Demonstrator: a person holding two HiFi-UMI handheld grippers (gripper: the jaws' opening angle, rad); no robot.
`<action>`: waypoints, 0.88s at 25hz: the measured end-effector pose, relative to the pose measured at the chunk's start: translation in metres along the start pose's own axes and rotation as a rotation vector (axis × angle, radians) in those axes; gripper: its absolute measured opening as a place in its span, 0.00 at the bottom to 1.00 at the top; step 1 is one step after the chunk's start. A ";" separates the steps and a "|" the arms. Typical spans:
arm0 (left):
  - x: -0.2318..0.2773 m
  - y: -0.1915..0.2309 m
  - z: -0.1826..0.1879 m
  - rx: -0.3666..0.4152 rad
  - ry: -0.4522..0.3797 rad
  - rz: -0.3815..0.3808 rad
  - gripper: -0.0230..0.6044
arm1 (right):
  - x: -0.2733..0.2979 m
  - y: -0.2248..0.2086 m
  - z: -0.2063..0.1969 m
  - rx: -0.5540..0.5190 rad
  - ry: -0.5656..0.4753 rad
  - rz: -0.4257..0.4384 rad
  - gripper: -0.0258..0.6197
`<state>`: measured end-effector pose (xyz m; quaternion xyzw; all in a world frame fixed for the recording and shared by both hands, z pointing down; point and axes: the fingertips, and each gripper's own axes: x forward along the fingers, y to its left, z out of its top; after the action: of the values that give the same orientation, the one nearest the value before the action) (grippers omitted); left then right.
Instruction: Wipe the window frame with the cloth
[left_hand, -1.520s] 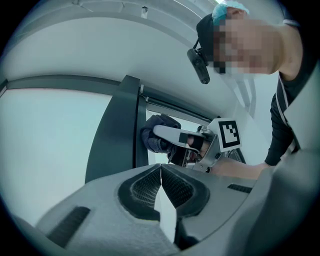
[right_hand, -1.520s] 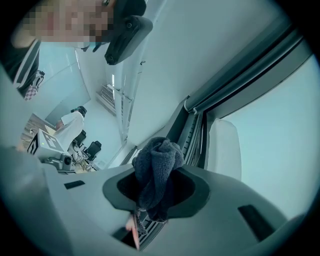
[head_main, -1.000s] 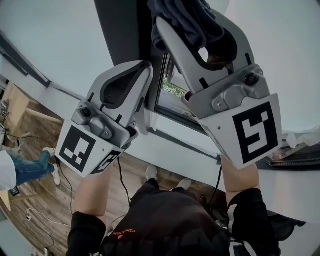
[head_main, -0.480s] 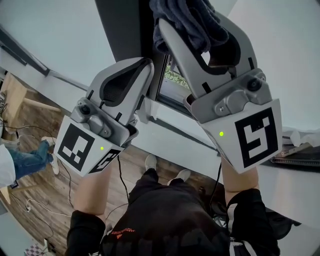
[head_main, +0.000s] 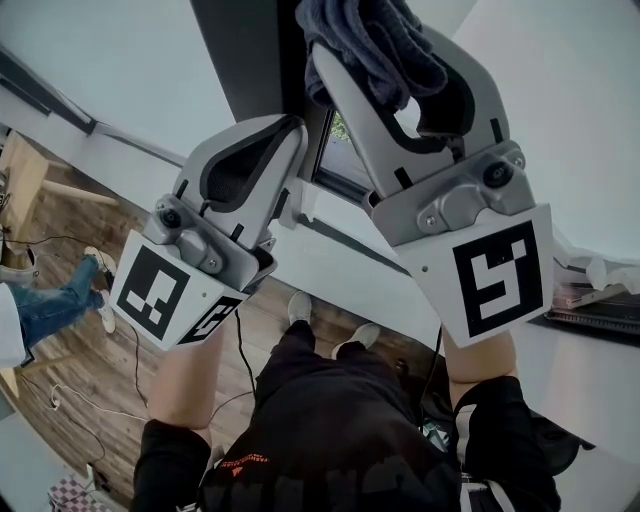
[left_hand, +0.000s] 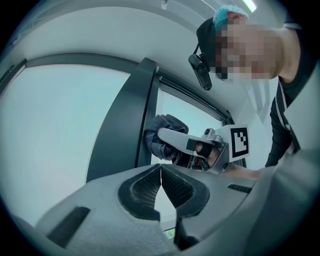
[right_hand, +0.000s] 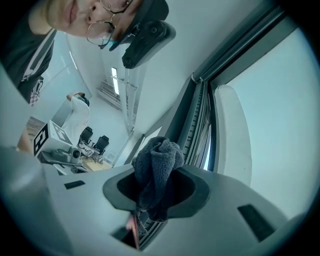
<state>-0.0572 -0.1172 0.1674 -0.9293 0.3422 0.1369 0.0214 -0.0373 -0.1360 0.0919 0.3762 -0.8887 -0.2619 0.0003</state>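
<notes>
Two grippers are held up at a window. The right gripper (head_main: 385, 50) is clamped on a bunched dark grey cloth (right_hand: 159, 160), which touches the dark upright of the window frame (left_hand: 132, 125) beside the glass. The left gripper (left_hand: 161, 172), its jaws closed together on nothing, sits lower beside the same upright. Wiping looks under way, but no cleaned patch shows, so how much remains is unclear.
</notes>
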 end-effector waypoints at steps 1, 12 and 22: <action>-0.003 0.002 -0.003 -0.006 0.003 0.003 0.07 | 0.001 0.004 -0.003 -0.004 0.008 0.002 0.21; -0.011 -0.003 -0.042 -0.049 0.044 0.033 0.07 | -0.012 0.026 -0.045 -0.030 0.059 0.003 0.21; -0.022 0.005 -0.084 -0.104 0.088 0.056 0.07 | -0.014 0.046 -0.090 -0.040 0.115 0.002 0.21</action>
<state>-0.0564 -0.1185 0.2545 -0.9244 0.3611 0.1141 -0.0455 -0.0406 -0.1417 0.1939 0.3898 -0.8821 -0.2577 0.0591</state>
